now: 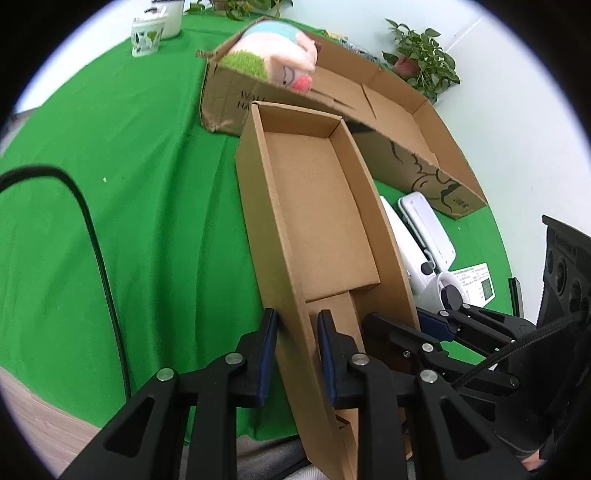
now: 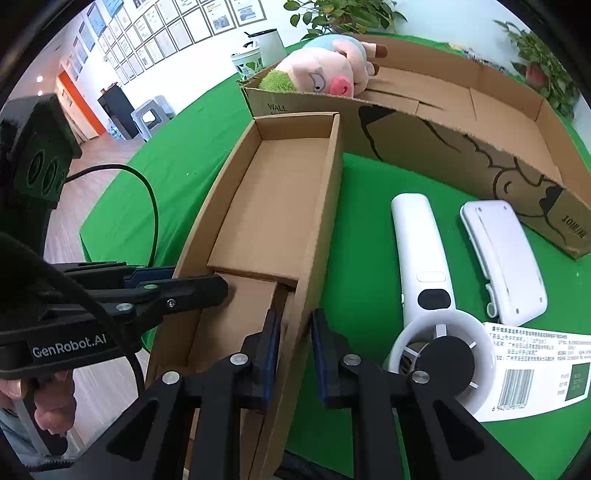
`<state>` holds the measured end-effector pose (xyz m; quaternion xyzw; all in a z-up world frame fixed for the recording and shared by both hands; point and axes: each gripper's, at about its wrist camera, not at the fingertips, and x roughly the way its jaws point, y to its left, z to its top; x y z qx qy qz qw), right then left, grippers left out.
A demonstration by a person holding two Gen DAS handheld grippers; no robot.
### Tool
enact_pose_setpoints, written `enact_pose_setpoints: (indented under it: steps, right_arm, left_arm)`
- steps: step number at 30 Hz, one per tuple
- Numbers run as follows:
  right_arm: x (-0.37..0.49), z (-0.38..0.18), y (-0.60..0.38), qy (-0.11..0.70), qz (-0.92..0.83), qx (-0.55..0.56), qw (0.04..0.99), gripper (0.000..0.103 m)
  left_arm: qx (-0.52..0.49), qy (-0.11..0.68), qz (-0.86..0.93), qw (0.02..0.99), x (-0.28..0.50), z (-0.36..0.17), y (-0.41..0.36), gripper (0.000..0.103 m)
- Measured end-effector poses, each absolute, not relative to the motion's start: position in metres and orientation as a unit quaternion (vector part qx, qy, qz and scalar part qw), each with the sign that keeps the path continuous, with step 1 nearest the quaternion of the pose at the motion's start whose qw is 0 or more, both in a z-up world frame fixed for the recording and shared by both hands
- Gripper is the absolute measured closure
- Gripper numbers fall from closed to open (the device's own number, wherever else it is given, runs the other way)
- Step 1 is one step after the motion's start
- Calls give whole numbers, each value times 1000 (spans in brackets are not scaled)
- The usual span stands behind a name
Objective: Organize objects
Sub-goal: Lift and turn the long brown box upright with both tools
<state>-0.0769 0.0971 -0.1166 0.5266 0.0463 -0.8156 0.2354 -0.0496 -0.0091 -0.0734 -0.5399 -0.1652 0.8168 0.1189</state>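
A long, narrow, open cardboard box (image 1: 314,206) lies on the green table with nothing in it; it also shows in the right wrist view (image 2: 273,206). My left gripper (image 1: 297,332) straddles its left wall near the near end, with a small gap on each side. My right gripper (image 2: 293,332) straddles its right wall the same way and shows in the left wrist view (image 1: 399,325). A white handheld fan (image 2: 424,280) and a white flat case (image 2: 506,254) lie right of the box. A plush pig (image 2: 325,74) lies in a big cardboard tray (image 2: 480,110) behind.
A printed label card (image 2: 543,369) lies by the fan's head. A patterned cup (image 1: 147,35) and a white pot stand at the far table edge. Potted plants (image 1: 421,55) stand behind the tray. A black cable (image 1: 99,258) crosses the green cloth on the left.
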Motion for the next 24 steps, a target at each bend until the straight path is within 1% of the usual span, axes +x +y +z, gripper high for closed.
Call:
enact_pose_setpoints:
  steps: [6,11,18,24]
  right_arm:
    - [-79,-90,101,41,-845,481,230,89]
    - [-79,-56,109,37,-875,429,221,89]
    - [-92,-12,128,25,-906,373,199,89]
    - [-109,15,147,12,-921,348,175,89]
  left_arm:
    - [-498,-144,847,118,-49,-40,-2,83]
    - [-458,-127,870,129,-55,-8,5,84]
    - [-408,-99,895,149,-77,34,22,84]
    - [-381,-77,905,171,-100,61,41,84]
